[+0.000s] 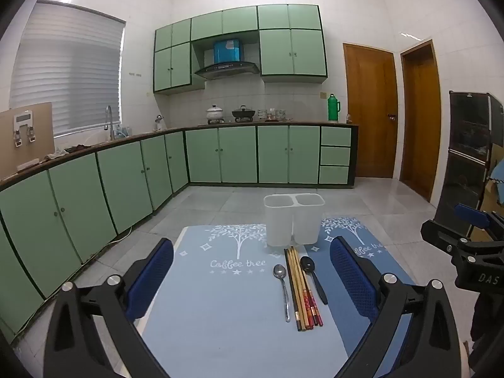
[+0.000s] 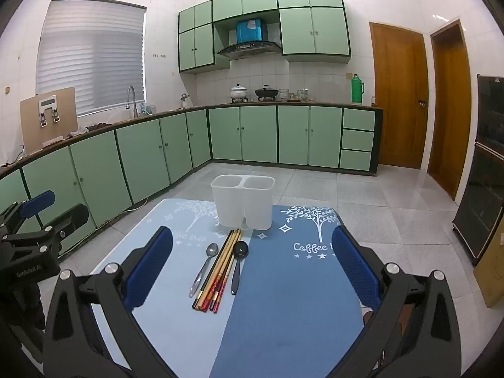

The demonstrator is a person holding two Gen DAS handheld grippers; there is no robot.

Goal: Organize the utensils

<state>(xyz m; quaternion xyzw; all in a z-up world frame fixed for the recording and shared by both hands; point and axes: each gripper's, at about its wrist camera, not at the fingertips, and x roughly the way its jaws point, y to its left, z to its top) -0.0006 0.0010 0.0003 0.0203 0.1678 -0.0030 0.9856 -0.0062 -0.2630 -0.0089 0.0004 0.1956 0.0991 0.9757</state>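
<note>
Both claws (image 1: 252, 278) (image 2: 252, 264) wide open, empty, above chopsticks (image 2: 220, 271) midway on mat (image 2: 293, 299), edges well apart

"Coffee tree" on mat (image 1: 220, 299) (twice)

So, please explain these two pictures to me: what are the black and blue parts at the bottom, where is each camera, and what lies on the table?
Each picture comes from a camera mounted on a hand-held gripper, looking forward between its two blue-padded fingers. One shows the left gripper, the other the right gripper. Both are open and hold nothing. On the blue table mat lie a metal spoon, a bundle of chopsticks and a black spoon, in front of an empty white two-compartment holder.
</note>
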